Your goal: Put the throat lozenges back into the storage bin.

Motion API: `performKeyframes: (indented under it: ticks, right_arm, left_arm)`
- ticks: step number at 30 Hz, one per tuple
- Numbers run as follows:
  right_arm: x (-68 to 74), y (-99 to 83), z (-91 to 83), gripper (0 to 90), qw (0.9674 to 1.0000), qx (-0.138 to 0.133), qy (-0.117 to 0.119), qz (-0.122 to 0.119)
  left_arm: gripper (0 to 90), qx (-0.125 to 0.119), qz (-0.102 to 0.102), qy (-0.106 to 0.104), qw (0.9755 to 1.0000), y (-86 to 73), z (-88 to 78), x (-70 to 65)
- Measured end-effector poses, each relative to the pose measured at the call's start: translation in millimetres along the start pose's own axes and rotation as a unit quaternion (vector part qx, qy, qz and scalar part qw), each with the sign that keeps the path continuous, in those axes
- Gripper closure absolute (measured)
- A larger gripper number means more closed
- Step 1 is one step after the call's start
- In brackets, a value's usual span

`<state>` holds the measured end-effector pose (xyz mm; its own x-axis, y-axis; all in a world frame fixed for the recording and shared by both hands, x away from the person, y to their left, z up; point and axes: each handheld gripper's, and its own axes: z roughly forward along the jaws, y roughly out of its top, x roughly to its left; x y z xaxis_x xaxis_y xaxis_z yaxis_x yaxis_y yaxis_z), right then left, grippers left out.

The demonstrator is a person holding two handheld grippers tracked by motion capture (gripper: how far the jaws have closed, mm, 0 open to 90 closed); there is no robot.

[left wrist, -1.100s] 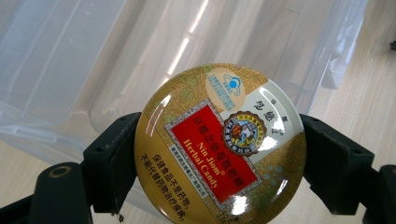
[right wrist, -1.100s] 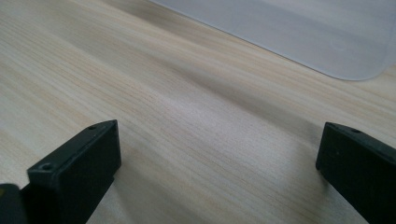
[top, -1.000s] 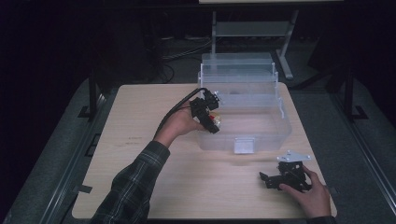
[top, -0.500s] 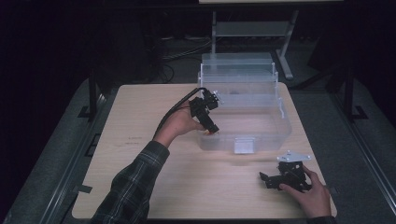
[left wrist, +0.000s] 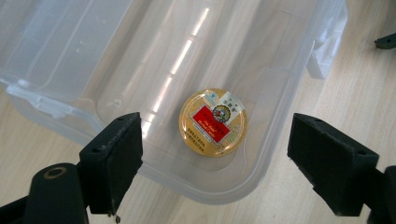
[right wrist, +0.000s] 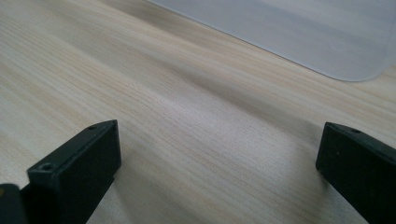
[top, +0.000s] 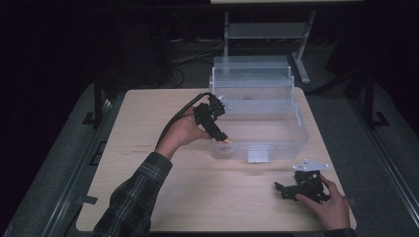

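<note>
A small round tin with a gold rim and red label lies flat on the floor of the clear plastic bin, near its front corner, and the left gripper hangs above it with jaws wide apart. It looks light, rigid and probably slick, so the jaws should close across its rim. The right gripper rests open on the table.
</note>
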<state>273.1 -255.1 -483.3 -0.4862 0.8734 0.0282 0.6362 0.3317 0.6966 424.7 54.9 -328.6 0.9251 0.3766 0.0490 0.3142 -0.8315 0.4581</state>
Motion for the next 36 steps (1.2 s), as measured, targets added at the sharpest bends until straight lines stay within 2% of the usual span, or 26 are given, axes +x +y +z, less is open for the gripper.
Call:
performKeyframes:
  ticks: [7,16,24,30,36]
  right_arm:
    - [-0.2,0.5,0.4,0.0,1.0000,0.000,-0.001,0.003]
    - [-0.5,0.5,0.6,0.0,1.0000,-0.001,-0.001,0.001]
    - [-0.4,0.5,0.7,0.0,1.0000,-0.001,-0.001,0.001]
    - [-0.4,0.6,0.7,0.0,1.0000,-0.001,-0.002,0.001]
    - [-0.5,0.5,0.7,0.0,1.0000,-0.001,-0.001,0.001]
  left_arm:
    - [16.7,-0.008,0.001,0.005,1.0000,-5.5,-8.0,-1.2]
    - [16.4,-0.013,-0.002,0.010,0.9999,-20.6,-14.1,-2.0]
    - [15.4,-0.026,-0.021,0.013,0.9994,-37.4,-17.9,-1.7]
    - [14.7,-0.028,-0.021,0.015,0.9993,-47.2,-19.3,-2.8]
    - [14.6,-0.038,-0.031,0.020,0.9986,-59.6,-20.8,-5.9]
